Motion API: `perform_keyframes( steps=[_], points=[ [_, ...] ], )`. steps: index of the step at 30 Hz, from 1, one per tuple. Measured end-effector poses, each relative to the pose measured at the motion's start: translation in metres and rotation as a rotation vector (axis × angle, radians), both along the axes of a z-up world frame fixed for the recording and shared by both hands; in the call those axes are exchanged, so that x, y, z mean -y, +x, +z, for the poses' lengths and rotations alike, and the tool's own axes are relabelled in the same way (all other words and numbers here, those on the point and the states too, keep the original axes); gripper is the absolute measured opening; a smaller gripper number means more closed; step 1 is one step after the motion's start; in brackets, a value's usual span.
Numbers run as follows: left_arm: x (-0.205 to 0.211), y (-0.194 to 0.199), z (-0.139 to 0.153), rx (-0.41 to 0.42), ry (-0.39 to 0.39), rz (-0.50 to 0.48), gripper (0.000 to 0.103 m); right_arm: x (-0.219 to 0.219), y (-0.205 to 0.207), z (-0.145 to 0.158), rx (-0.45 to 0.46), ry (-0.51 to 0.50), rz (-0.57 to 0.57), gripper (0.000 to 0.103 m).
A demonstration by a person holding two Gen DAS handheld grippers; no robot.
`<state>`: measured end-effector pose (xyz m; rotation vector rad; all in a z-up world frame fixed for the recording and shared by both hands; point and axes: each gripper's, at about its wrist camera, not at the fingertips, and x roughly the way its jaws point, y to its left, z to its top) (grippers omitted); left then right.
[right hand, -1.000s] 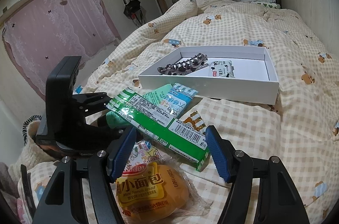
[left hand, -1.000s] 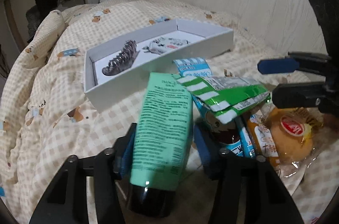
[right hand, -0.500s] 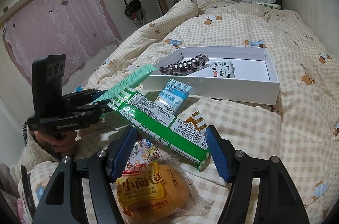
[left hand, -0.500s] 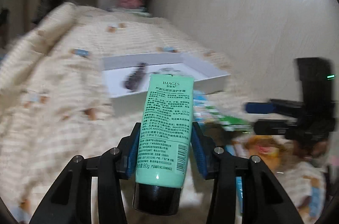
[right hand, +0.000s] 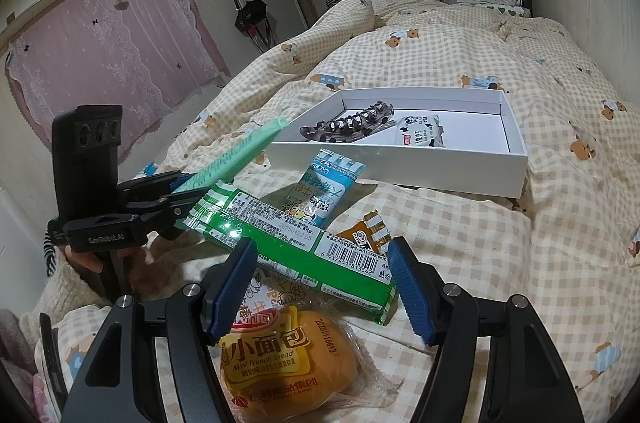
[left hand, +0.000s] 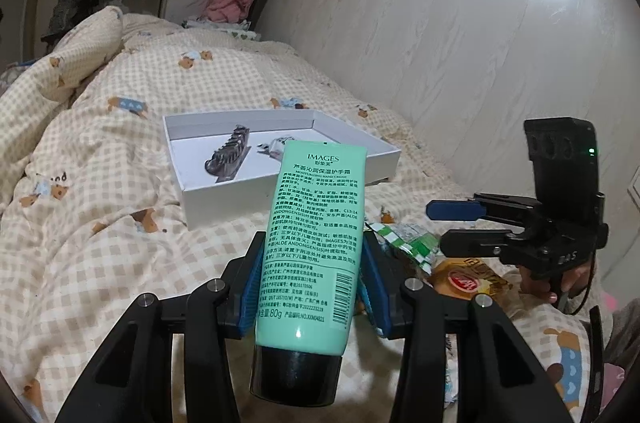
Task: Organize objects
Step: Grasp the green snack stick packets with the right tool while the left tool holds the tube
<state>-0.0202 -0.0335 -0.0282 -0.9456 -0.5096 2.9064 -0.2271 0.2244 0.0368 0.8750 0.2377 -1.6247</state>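
Observation:
My left gripper is shut on a mint-green hand cream tube with a black cap, held off the bed with its flat end toward the white box. From the right wrist view the same tube sticks out of the left gripper at the left. The box holds a dark hair claw and a small milk sachet. My right gripper stands open above a bread bun packet and a long green packet. In the left wrist view the right gripper hangs at the right.
A blue-white sachet and a small orange sachet lie on the checked bear-print quilt between the packets and the box. A wall runs along the bed's right side. A person's hand grips the left tool.
The left gripper has lifted the green tube up out of the snack pile and swung it toward the box. The right gripper has stayed still over the bun.

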Motion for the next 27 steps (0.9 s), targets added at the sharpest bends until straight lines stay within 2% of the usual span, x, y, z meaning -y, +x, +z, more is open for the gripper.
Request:
perform_keyframes(
  steps=[5, 13, 18, 21, 23, 27],
  points=[
    [-0.006, 0.000, 0.001, -0.003, -0.035, -0.003, 0.049, 0.000, 0.000, 0.000, 0.000, 0.000, -0.001, 0.069],
    [-0.006, -0.004, -0.003, 0.032, -0.046, 0.005, 0.049, 0.000, -0.001, 0.000, -0.001, -0.001, 0.001, 0.069],
    [-0.007, -0.004, -0.002, 0.019, -0.058, -0.001, 0.049, 0.002, 0.005, 0.004, -0.027, -0.002, 0.025, 0.069],
    [-0.010, -0.005, -0.002, 0.021, -0.073, -0.002, 0.049, 0.009, 0.019, 0.007, -0.093, 0.017, 0.076, 0.069],
    [-0.010, -0.005, -0.002, 0.018, -0.078, -0.003, 0.049, 0.015, 0.034, 0.009, -0.169, 0.034, 0.123, 0.069],
    [-0.012, 0.002, 0.004, -0.036, -0.083, -0.023, 0.049, 0.023, 0.056, 0.012, -0.331, 0.076, 0.123, 0.069]
  ],
)
